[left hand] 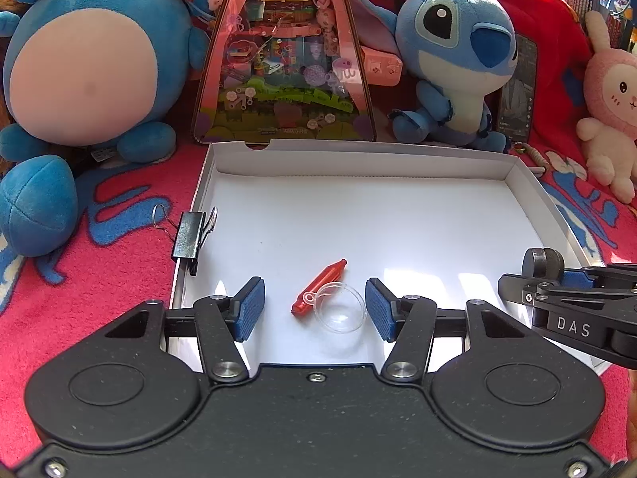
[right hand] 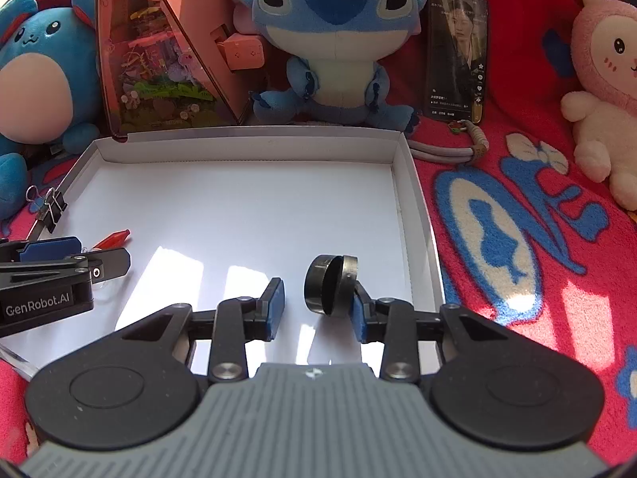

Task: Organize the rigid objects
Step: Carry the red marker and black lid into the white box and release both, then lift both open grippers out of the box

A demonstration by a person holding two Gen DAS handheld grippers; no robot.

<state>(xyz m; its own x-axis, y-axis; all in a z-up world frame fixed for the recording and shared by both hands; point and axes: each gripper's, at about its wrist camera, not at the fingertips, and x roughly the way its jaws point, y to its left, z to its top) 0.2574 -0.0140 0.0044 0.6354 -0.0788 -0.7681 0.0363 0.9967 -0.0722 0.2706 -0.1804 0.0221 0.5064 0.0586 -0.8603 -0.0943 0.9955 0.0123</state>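
Note:
A shallow white box lies on a red blanket. Inside it, between my left gripper's open fingers, lie a small red crayon-shaped piece and a clear plastic dome. A black binder clip is clipped on the box's left wall. My right gripper is open over the box; a dark metal round tin leans against its right finger, with a gap to the left finger. The right gripper also shows in the left wrist view with the tin.
Plush toys line the back: a round blue one, Stitch, a pink rabbit. A pink triangular display case and a phone stand behind the box. A cable lies to its right.

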